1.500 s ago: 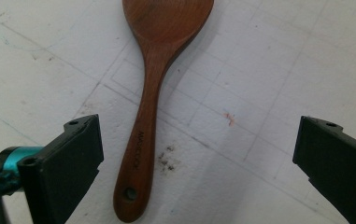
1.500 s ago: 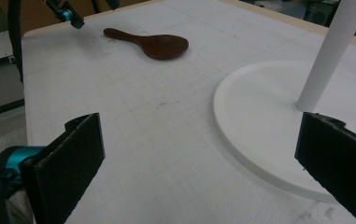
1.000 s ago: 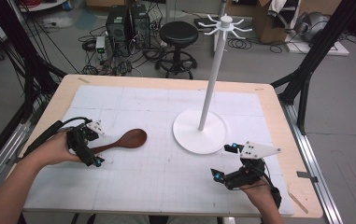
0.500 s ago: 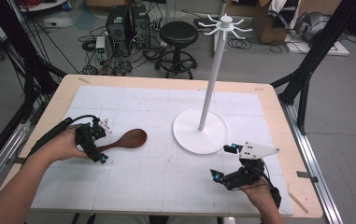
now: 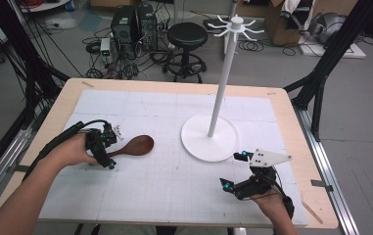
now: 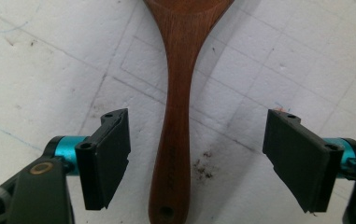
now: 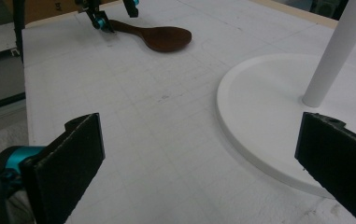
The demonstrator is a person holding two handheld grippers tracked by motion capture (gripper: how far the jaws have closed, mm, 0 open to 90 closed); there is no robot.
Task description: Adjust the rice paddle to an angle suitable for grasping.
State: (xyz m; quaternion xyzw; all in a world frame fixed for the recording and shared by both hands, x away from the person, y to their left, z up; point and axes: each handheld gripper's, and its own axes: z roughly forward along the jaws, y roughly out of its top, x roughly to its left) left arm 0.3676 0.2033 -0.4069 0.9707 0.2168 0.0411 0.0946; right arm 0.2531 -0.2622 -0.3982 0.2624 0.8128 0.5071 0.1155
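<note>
Right gripper (image 5: 234, 170) at 5 o'clock near front mat edge: jaws wide, empty. Left gripper (image 5: 106, 149) at 9 o'clock: jaws wide, straddling wooden spoon (image 5: 134, 146) handle, untouching. White hook stand (image 5: 209, 138) at centre-right, bare mat (image 5: 164, 186) between.

A lab: computer towers (image 5: 134, 24), floor cables (image 5: 120, 61), black rig struts (image 5: 328, 58).

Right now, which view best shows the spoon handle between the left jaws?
Left gripper view: the wooden spoon handle lies between open jaws, untouched. High view shows the left gripper covering the handle; right gripper view shows it far off.
</note>
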